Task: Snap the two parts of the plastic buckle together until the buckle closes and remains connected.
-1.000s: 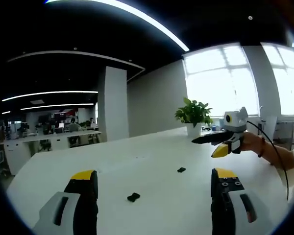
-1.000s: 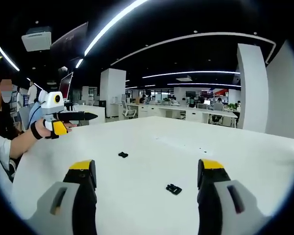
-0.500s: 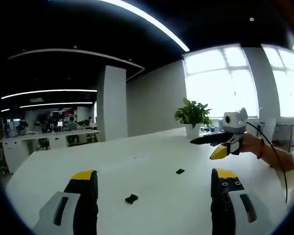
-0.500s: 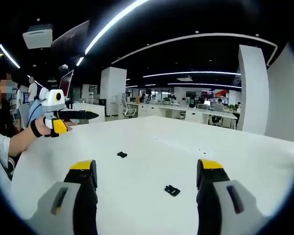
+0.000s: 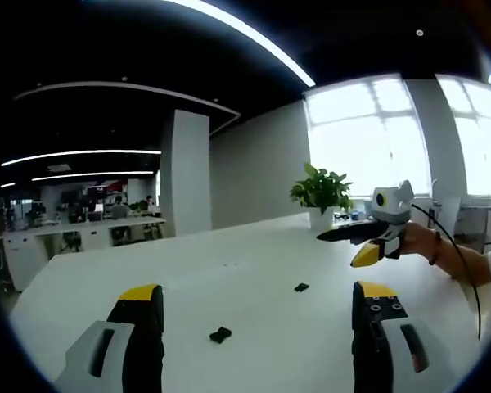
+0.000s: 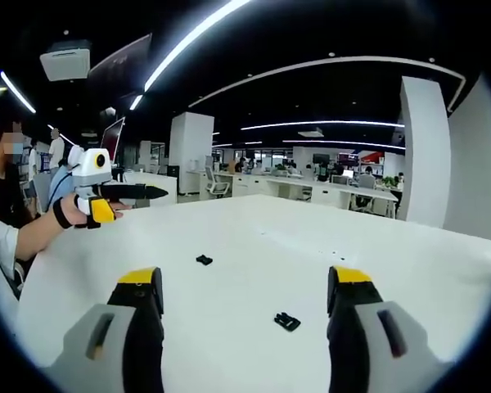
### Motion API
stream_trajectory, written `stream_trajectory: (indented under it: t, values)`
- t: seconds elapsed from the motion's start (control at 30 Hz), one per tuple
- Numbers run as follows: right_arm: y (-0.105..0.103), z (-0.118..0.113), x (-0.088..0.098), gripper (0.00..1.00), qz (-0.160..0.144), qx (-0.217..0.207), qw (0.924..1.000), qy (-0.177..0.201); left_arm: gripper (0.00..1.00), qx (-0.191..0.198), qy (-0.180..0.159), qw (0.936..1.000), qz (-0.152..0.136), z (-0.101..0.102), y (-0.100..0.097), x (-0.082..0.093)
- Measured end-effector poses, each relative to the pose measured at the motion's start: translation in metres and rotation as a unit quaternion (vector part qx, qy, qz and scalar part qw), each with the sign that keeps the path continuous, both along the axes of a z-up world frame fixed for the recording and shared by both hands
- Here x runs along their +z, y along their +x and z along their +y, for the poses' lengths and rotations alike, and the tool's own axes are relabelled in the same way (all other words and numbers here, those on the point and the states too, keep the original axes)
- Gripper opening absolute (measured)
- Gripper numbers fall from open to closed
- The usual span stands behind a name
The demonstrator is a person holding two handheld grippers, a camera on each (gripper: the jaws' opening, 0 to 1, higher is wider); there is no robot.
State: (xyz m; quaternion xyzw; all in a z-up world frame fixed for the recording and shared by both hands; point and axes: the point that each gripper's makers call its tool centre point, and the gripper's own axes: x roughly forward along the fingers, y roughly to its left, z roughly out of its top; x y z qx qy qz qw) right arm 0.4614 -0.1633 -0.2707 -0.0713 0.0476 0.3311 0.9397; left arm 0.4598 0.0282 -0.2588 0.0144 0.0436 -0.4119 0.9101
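Two small black buckle parts lie apart on the white table point(image 5: 229, 278). In the left gripper view one part point(image 5: 220, 334) sits low between my left gripper's point(image 5: 257, 291) open jaws, and the other part point(image 5: 301, 287) lies farther off to the right. In the right gripper view the nearer part point(image 6: 286, 321) rests between my right gripper's point(image 6: 244, 277) open jaws, while the farther part point(image 6: 204, 260) lies beyond. Each gripper hovers above the table, holding nothing. The right gripper point(image 5: 348, 243) enters the left gripper view from the right. The left gripper point(image 6: 135, 199) appears at the left of the right gripper view.
A potted plant point(image 5: 322, 192) stands at the table's far edge by bright windows. A person point(image 6: 2, 213) sits at the left of the right gripper view, their hand point(image 5: 430, 246) on the other gripper. Office desks and a white pillar point(image 6: 421, 151) fill the background.
Both views have shifted a little with the hands. The buckle parts lie where they were, and both grippers stay open.
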Motion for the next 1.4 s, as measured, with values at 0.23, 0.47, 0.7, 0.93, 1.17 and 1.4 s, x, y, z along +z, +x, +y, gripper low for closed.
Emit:
stream_trajectory:
  t: [0.23, 0.47, 0.7, 0.93, 1.17, 1.4]
  values:
    - [0.003, 0.001, 0.001, 0.83, 0.000, 0.002, 1.0000, -0.003, 0.97, 0.002, -0.003, 1.0000, 0.003, 0.001, 0.004, 0.000]
    - [0.006, 0.005, 0.003, 0.82, 0.000, 0.005, 1.0000, -0.001, 0.97, 0.001, -0.009, 0.9999, 0.011, 0.000, 0.009, 0.000]
    - [0.013, 0.003, 0.004, 0.81, 0.001, 0.005, 1.0000, 0.002, 0.95, 0.008, -0.003, 0.9997, 0.022, 0.000, 0.017, -0.007]
    - [0.017, -0.001, 0.006, 0.81, 0.001, 0.002, 1.0000, 0.006, 0.95, 0.019, -0.002, 0.9997, 0.016, 0.004, 0.022, -0.005]
    - [0.024, -0.001, 0.002, 0.81, 0.006, -0.001, 0.9999, 0.009, 0.95, 0.017, 0.001, 0.9997, 0.016, 0.000, 0.027, -0.007]
    - [0.031, 0.002, 0.005, 0.80, 0.009, -0.001, 0.9999, 0.013, 0.95, 0.016, 0.002, 0.9997, 0.020, -0.002, 0.030, -0.010]
